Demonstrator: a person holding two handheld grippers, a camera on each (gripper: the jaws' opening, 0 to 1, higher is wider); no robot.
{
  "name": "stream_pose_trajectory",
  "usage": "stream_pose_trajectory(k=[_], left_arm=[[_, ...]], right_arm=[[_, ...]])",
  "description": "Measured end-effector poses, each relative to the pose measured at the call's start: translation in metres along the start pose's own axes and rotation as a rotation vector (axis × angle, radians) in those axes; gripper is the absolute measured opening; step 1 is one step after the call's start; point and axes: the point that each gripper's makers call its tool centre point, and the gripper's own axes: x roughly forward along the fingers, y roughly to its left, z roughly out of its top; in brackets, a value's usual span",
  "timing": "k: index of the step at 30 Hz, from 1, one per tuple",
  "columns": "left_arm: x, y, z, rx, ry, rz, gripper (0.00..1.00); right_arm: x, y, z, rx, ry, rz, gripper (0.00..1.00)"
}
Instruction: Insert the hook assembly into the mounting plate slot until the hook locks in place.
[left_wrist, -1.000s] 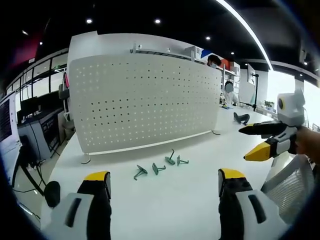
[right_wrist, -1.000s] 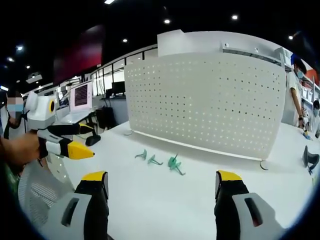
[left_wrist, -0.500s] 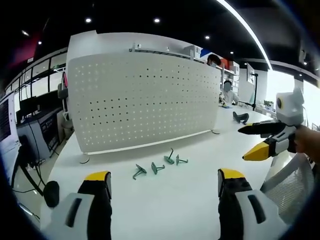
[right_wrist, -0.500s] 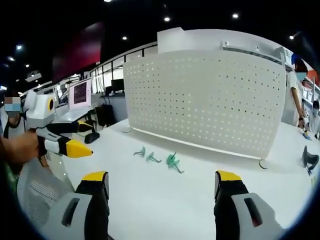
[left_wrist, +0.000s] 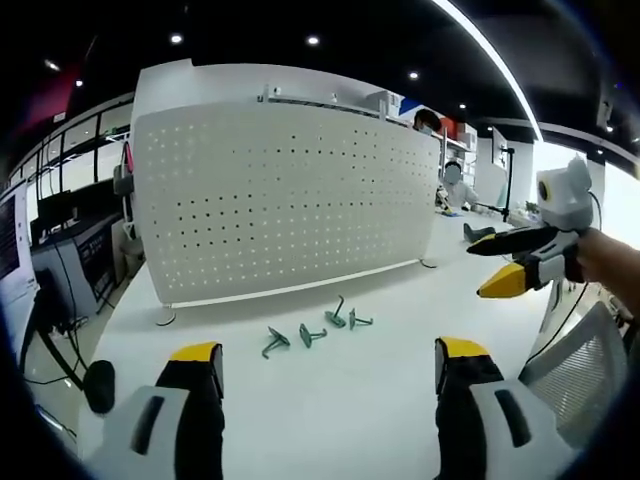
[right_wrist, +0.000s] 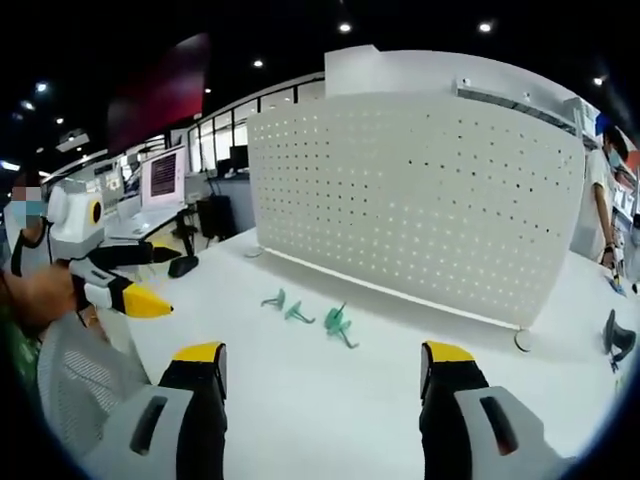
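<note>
Four green hooks (left_wrist: 310, 335) loose on white surface (left_wrist: 350, 400) before upright perforated mounting plate (left_wrist: 285, 195), unmoved. Left claw (left_wrist: 325, 365) and right claw (right_wrist: 322, 360) both spread wide, empty. Right claw raised slightly higher than a second ago.

I work at a long white table (left_wrist: 330, 385) in a big open office. The ceiling (left_wrist: 300, 20) above me is dark, dotted with small round lamps, and a bright light strip (left_wrist: 490, 55) runs across it. To one side stand desks with lit computer screens (right_wrist: 160, 180) and dark shelving along glass partitions (left_wrist: 75, 135). A mesh-backed chair (left_wrist: 575, 355) sits at the table's edge. Farther off, people (left_wrist: 455, 185) sit at other desks, with daylight behind them.
</note>
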Motion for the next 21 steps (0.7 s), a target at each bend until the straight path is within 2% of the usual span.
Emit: stream_pose_trajectory(k=[12, 21], left_arm=[[0.000, -0.001, -0.003, -0.003, 0.006, -0.002, 0.89], [0.000, 0.000, -0.006, -0.005, 0.011, 0.000, 0.89]], right_arm=[[0.024, -0.008, 0.005, 0.004, 0.030, 0.022, 0.79], [0.034, -0.009, 0.003, 0.010, 0.043, 0.030, 0.79]])
